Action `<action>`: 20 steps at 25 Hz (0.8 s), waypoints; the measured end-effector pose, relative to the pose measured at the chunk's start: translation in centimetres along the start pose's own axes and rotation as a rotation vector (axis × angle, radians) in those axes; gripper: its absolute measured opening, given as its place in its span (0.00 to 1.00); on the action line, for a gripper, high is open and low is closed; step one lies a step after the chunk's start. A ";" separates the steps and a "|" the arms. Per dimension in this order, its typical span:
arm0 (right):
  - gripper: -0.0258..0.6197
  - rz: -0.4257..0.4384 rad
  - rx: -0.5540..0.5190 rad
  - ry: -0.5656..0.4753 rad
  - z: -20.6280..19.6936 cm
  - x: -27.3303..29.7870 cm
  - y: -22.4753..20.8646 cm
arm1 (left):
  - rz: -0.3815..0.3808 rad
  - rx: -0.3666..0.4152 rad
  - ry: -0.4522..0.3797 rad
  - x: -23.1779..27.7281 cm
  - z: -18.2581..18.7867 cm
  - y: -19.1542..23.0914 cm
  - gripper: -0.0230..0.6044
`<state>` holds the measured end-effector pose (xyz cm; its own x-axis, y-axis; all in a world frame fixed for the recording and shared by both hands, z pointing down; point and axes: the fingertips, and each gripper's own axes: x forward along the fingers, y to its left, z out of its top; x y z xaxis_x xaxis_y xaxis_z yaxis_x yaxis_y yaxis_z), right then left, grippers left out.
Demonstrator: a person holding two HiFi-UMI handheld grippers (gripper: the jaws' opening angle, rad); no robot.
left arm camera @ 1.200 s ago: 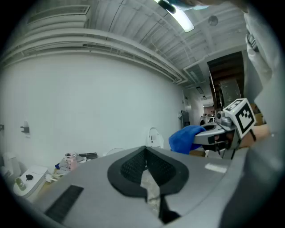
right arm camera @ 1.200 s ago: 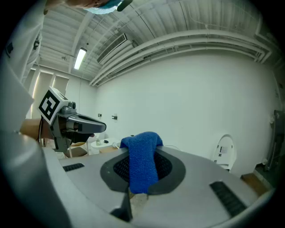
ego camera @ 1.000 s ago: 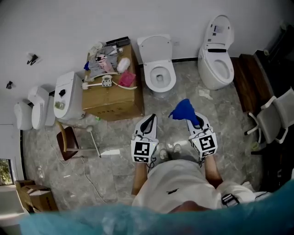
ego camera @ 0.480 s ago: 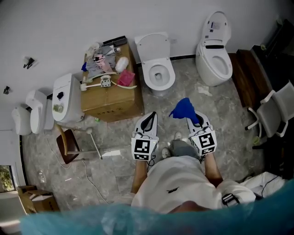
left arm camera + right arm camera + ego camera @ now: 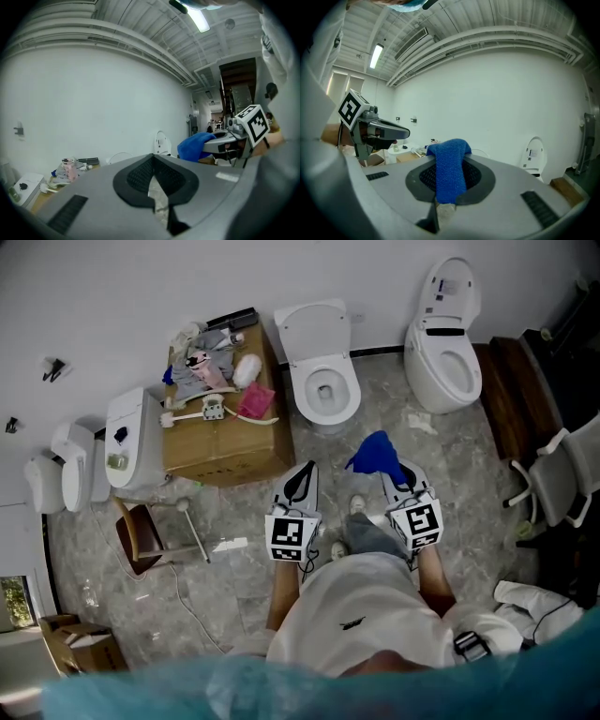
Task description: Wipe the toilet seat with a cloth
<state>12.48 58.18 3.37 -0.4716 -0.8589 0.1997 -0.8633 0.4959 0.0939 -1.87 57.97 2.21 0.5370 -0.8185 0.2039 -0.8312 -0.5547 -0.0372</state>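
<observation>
A white toilet [image 5: 323, 390] stands against the far wall with its lid up and its seat [image 5: 349, 397] down. A second white toilet [image 5: 444, 360] is to its right, lid also raised. My right gripper [image 5: 391, 474] is shut on a blue cloth [image 5: 375, 454], which drapes over the jaws in the right gripper view, where the blue cloth [image 5: 449, 171] hides the right gripper's [image 5: 449, 157] tips. My left gripper [image 5: 303, 472] is shut and holds nothing; its pads meet in the left gripper view [image 5: 153, 158]. Both grippers hang over the floor, well short of either toilet.
A cardboard box [image 5: 225, 442] piled with clutter sits left of the nearer toilet. A toilet tank [image 5: 131, 442] and a small stool [image 5: 139, 531] stand further left. A chair [image 5: 562, 479] and dark wooden panels [image 5: 511, 399] are at the right. Marble floor [image 5: 441, 456] lies ahead.
Both grippers and the cloth have edged slightly forward toward the toilets. The person's foot has stepped ahead between the grippers.
</observation>
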 end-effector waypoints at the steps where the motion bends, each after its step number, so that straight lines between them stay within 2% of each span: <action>1: 0.07 0.005 0.002 0.001 0.0 0.8 -0.6 | 0.004 -0.001 0.002 0.9 0.1 0.4 0.05; 20: 0.07 0.119 0.004 -0.036 2.6 14.5 -13.5 | 0.106 -0.011 0.020 17.2 3.9 5.8 0.05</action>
<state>16.79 38.70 2.50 -0.5772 -0.7978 0.1739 -0.8013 0.5944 0.0672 3.10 40.02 1.66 0.4432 -0.8693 0.2188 -0.8848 -0.4634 -0.0486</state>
